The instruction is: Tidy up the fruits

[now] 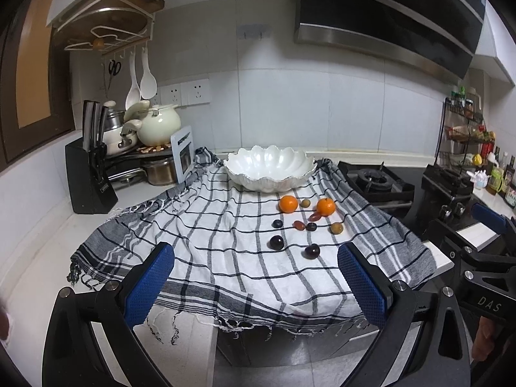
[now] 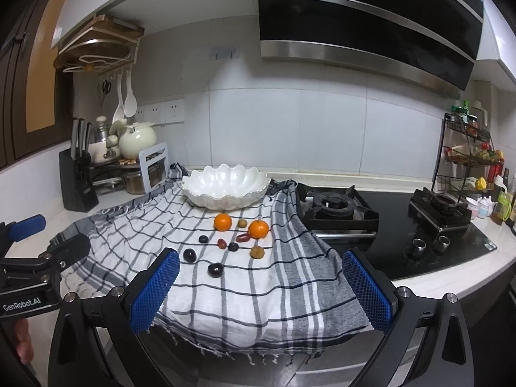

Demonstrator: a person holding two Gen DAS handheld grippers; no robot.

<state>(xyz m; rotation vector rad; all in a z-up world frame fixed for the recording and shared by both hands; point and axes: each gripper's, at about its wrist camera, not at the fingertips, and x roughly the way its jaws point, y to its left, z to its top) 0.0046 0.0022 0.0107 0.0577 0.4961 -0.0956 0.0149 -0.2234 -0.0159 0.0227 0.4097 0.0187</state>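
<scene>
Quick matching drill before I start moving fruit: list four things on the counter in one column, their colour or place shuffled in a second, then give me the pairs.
Things:
1. shell-shaped bowl
2. left mandarin
3. knife block
4. gas burner

Descriptions:
A. black, on the bare counter left of the cloth
B. orange, on the checked cloth just in front of the bowl
C. white, empty, at the cloth's far edge
D. on the black hob right of the cloth

Pairs: 1-C, 2-B, 3-A, 4-D
</scene>
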